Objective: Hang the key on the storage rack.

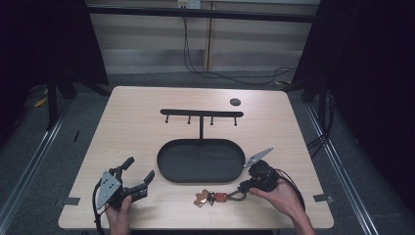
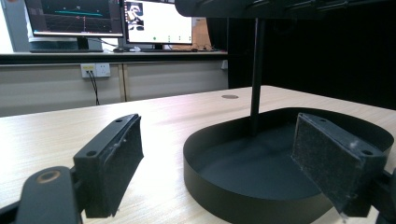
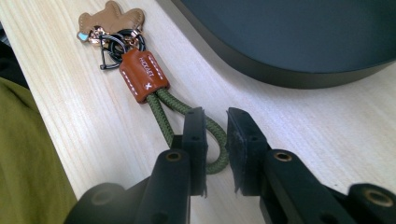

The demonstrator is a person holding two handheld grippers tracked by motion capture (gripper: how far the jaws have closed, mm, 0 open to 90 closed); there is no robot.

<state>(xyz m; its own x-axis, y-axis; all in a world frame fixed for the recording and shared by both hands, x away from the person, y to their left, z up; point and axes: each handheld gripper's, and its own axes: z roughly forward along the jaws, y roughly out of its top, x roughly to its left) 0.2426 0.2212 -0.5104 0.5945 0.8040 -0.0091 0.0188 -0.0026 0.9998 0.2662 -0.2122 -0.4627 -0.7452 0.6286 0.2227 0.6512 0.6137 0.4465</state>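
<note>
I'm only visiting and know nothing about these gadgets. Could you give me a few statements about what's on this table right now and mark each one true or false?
1. The keychain lies on the table in front of the black tray. True.
2. The left gripper is clamped shut. False: its jaws stand wide apart, holding nothing.
3. The right gripper has its jaws at the keychain's green cord loop. True.
4. A key hangs from the rack's pegs. False: the pegs are bare.
5. The keychain sits inside the tray. False: it lies outside it.
</note>
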